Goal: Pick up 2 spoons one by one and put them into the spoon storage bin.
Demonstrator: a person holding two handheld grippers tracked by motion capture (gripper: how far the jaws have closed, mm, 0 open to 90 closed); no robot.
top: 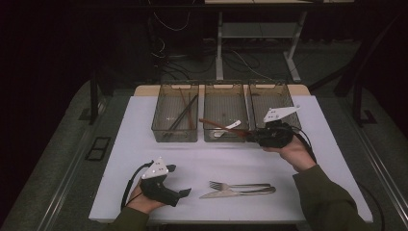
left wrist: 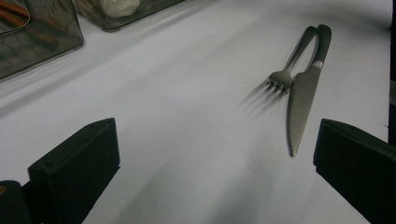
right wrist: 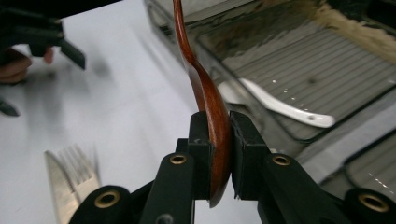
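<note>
Clamped between the pads of the right gripper is the bowl of a wooden spoon, reddish brown, with its handle running up and away from the jaws. From the high view that spoon hangs over the near rim of the middle bin, its handle reaching left across the bin, while the right gripper sits just right of that rim. A white spoon already lies inside the middle bin. Left of the middle bin stands the left bin, which holds several dark and brown chopsticks; right of it stands the right bin, whose contents I cannot make out behind the hand.

Sorting looks partly done: chopsticks are binned, one spoon is binned, and the wooden spoon appears about to join it but is not yet released. Well in front of the middle bin, on the white table, a fork and a knife lie side by side, touching at the handles, both untouched. Near them the left gripper rests low on the table with jaws spread wide and nothing between them, pointing toward the fork
</note>
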